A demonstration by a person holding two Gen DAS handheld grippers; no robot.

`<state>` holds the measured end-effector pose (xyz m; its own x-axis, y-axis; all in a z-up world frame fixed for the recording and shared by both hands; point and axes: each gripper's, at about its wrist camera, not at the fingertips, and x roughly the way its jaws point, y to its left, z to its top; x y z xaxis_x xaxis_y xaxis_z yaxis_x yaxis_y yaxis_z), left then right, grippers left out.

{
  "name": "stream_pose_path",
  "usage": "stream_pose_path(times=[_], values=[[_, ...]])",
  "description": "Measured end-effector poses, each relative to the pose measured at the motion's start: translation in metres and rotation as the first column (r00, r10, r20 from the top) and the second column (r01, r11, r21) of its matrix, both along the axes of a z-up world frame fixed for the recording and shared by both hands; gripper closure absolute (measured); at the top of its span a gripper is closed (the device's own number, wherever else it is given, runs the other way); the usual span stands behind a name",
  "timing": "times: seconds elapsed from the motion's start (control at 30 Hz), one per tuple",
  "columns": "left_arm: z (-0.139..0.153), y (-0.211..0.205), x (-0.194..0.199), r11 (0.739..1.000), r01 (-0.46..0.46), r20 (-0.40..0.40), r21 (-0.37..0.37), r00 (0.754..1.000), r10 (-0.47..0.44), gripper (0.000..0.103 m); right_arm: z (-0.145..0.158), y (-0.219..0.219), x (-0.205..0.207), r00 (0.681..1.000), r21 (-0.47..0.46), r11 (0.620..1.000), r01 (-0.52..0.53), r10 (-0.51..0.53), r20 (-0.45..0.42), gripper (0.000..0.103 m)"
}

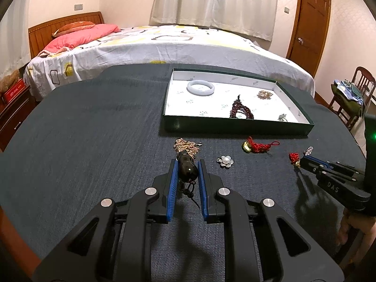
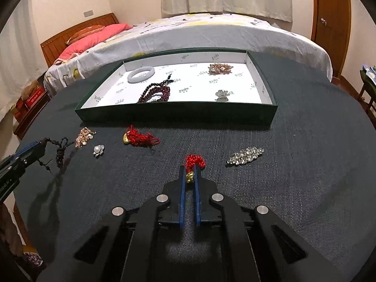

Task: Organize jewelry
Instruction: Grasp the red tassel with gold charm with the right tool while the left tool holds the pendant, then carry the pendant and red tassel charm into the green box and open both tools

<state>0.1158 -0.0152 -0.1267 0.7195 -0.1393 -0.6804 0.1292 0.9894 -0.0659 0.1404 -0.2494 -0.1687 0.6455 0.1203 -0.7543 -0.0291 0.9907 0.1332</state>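
Observation:
A green tray (image 1: pixel 235 129) (image 2: pixel 176 115) with a white lining holds a pale bangle (image 1: pixel 200 88) (image 2: pixel 141 74), a dark red bead string (image 1: pixel 242 108) (image 2: pixel 154 94), a gold cluster (image 2: pixel 219 68) and a silver piece (image 2: pixel 222 95). My left gripper (image 1: pixel 187 164) is shut on a black gourd pendant (image 1: pixel 186 168), its cord (image 2: pixel 61 151) dangling above the cloth. My right gripper (image 2: pixel 189 170) is shut on a red knot charm with a gold bead (image 2: pixel 193 162) (image 1: pixel 293 158).
On the dark tablecloth (image 1: pixel 94 152) lie a gold chain pile (image 1: pixel 185 146) (image 2: pixel 84 136), a pearl flower brooch (image 1: pixel 225 161) (image 2: pixel 98 150), a red tassel with gold ingot (image 1: pixel 257 146) (image 2: pixel 138 137) and a rhinestone brooch (image 2: pixel 245 155). A bed (image 1: pixel 164 47) stands behind the table.

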Motion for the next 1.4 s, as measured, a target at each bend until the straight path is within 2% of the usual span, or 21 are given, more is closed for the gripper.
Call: stream_pose_path(times=[0.13, 0.23, 0.33, 0.37, 0.4, 0.67, 0.77, 0.83, 1.1, 1.4], values=[[0.001, -0.001, -0.001, 1.000, 0.003, 0.000, -0.001, 1.000, -0.003, 0.086, -0.004, -0.004, 0.000, 1.000, 0.042, 0.999, 0.005, -0.005, -0.010, 0.095], [0.001, -0.002, -0.001, 1.000, 0.008, -0.001, 0.001, 1.000, -0.008, 0.086, -0.004, -0.002, 0.002, 1.000, 0.027, 1.000, 0.006, -0.006, -0.010, 0.091], [-0.001, -0.002, -0.001, 1.000, 0.007, -0.008, -0.001, 1.000, -0.007, 0.086, -0.005, 0.000, 0.004, 1.000, 0.018, 1.000, 0.008, -0.008, -0.008, 0.069], [-0.001, -0.002, 0.000, 1.000, 0.007, -0.009, 0.000, 1.000, -0.007, 0.086, -0.005, 0.001, 0.005, 1.000, 0.010, 1.000, 0.009, -0.009, -0.003, 0.064], [-0.001, -0.002, 0.000, 1.000, 0.007, -0.008, 0.000, 1.000, -0.007, 0.086, -0.005, 0.002, 0.006, 1.000, 0.002, 1.000, 0.007, -0.007, -0.002, 0.064], [-0.004, -0.001, 0.001, 1.000, 0.006, -0.015, -0.001, 1.000, -0.006, 0.086, -0.008, 0.004, 0.019, 1.000, -0.028, 1.000, -0.005, 0.005, -0.002, 0.066], [-0.004, 0.000, 0.003, 1.000, 0.004, -0.015, -0.001, 1.000, -0.004, 0.086, -0.009, 0.005, 0.019, 1.000, -0.041, 0.999, -0.012, 0.012, -0.006, 0.085], [-0.004, 0.000, 0.003, 1.000, 0.003, -0.015, -0.002, 1.000, -0.003, 0.086, -0.009, 0.004, 0.017, 1.000, -0.039, 0.999, -0.015, 0.015, -0.009, 0.089], [-0.001, 0.000, 0.005, 1.000, 0.002, -0.005, -0.002, 1.000, -0.002, 0.086, -0.003, -0.001, 0.005, 1.000, -0.002, 1.000, -0.008, 0.008, 0.001, 0.091], [0.021, -0.004, 0.006, 1.000, 0.015, 0.045, -0.016, 0.999, -0.014, 0.086, 0.044, -0.009, -0.004, 0.994, 0.033, 0.999, 0.001, -0.005, 0.112, 0.091]])
